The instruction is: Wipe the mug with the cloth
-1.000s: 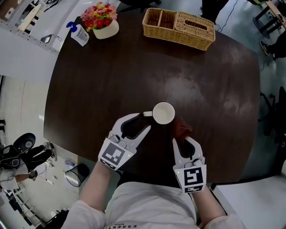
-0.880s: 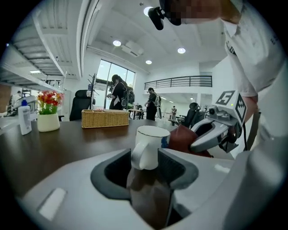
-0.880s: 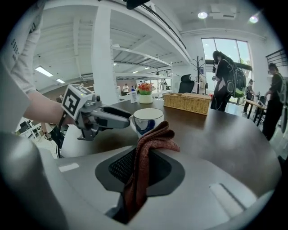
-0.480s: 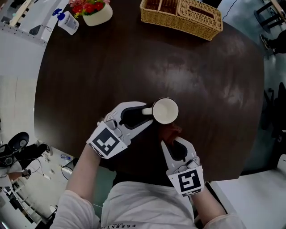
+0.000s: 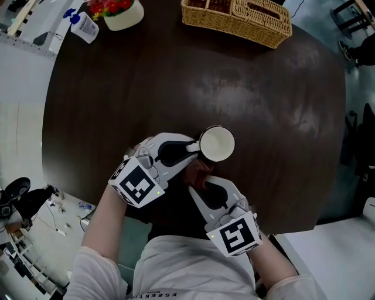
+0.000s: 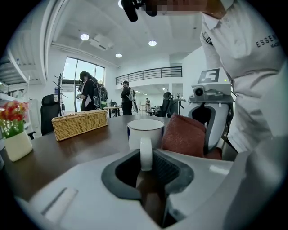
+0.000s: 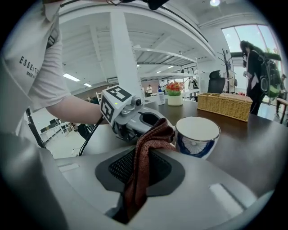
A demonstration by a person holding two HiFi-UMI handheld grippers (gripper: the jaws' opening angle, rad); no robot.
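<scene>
Change since half a second back: the right gripper (image 5: 198,183) has swung left and in toward the mug (image 5: 217,143). The cloth (image 5: 200,169) it carries now sits at the mug's near-left side, right up against the left gripper (image 5: 192,151), where before it hung off the mug's near side. We see the left gripper pretty much where it was. A second ago its jaws were wider apart around the handle.

Room-wise, the dark desk (image 5: 281,105) is wide open to the right of the mug and beyond it. Nothing else stands there until the wicker basket (image 5: 237,20) along the far edge and the flower pot (image 5: 120,12) up at the far-left corner. The near edge is tight, though: both grippers are working just inside it. The mug itself stands upright a bit in from the middle of the near edge.

Fingers: in the left gripper view the jaws are pinched on the mug's handle (image 6: 146,152), one pad on each side. In the right gripper view the jaws are squeezed together on the reddish-brown cloth. It bunches up out of them and we see its top fold just beside the mug's wall; whether it actually touches we can't tell.
</scene>
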